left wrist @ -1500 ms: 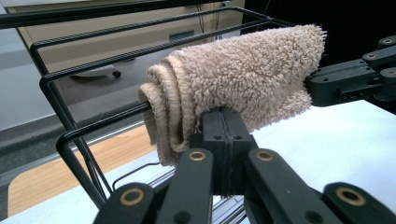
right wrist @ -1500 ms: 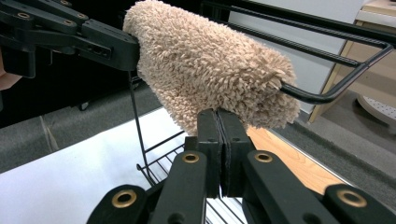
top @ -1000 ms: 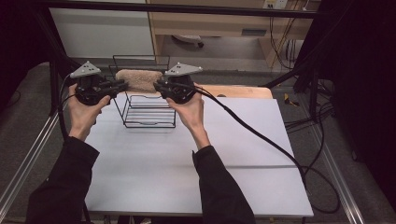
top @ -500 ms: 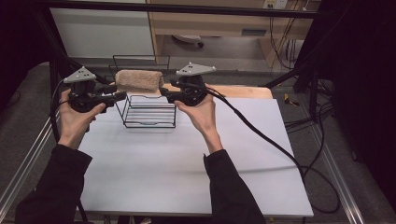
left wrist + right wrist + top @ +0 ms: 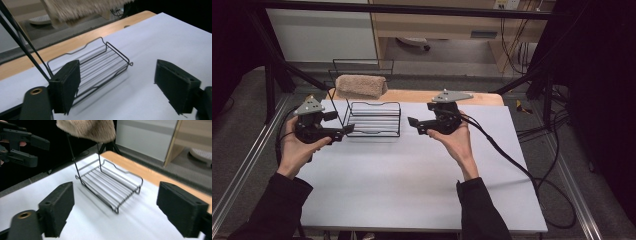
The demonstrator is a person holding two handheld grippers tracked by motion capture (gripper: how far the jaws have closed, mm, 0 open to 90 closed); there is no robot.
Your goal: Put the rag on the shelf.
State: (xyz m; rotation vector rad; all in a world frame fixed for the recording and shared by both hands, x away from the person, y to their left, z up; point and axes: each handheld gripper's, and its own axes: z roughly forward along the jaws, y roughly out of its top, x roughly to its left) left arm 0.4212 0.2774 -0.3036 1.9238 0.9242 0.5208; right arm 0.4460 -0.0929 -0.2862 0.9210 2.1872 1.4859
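A black wire rack [image 5: 374, 120] stands at the back left of the white table [image 5: 412, 180]. A folded beige towel [image 5: 360, 86] lies on the rack's upper level; the lower shelf [image 5: 100, 67] is bare. My left gripper [image 5: 346, 130] is open just left of the lower shelf, with nothing between its jaws. My right gripper [image 5: 413, 123] is open a short way right of the rack, also holding nothing. In the right gripper view the rack [image 5: 112, 186] lies ahead, the towel [image 5: 87, 128] above it, and the left gripper [image 5: 43, 153] beyond at upper left.
A wooden strip [image 5: 422, 95] runs along the table's far edge behind the rack. The right gripper's cable [image 5: 512, 155] trails across the table's right side and off its edge. Metal frame rails [image 5: 242, 170] flank the table.
Both grippers held the towel's ends at the rack's top. They have let go, opened, and drawn down and apart, leaving the towel on the upper level.
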